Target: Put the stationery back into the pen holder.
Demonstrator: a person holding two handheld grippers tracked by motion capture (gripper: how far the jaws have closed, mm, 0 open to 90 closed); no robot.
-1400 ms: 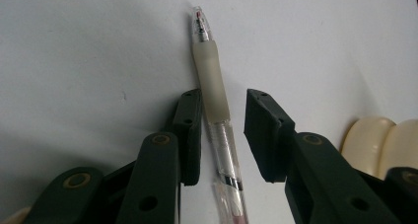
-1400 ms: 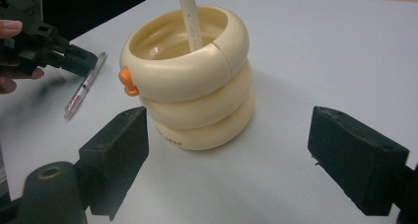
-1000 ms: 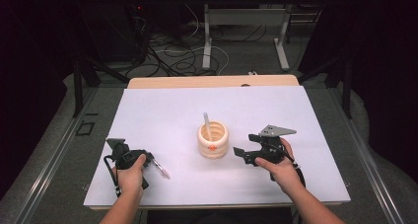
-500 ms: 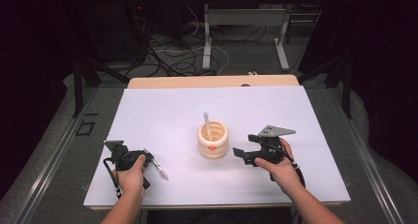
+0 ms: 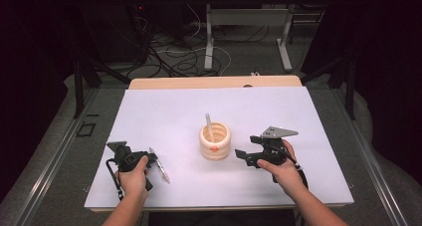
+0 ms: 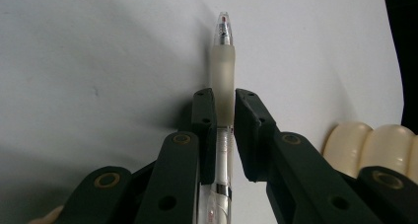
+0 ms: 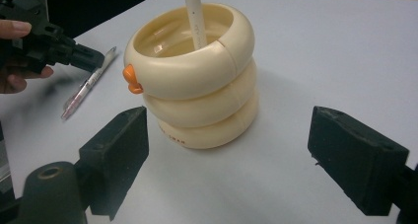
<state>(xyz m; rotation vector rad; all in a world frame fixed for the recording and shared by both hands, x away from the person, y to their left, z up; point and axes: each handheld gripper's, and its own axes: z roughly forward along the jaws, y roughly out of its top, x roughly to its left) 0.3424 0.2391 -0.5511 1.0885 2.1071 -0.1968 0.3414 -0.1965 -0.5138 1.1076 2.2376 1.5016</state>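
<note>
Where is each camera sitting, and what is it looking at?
High view: sits above the person's side, looks forward and down on the white table; both hands and forearms show, left claw and right claw.
Left gripper view: rides on the left claw, looks along its jaws, shut on a pen.
Right gripper view: rides on the right claw, looks at the cream pen cup between open jaws.
Shared: all three show the pen and the cup; the right gripper view shows the left claw too.
</note>
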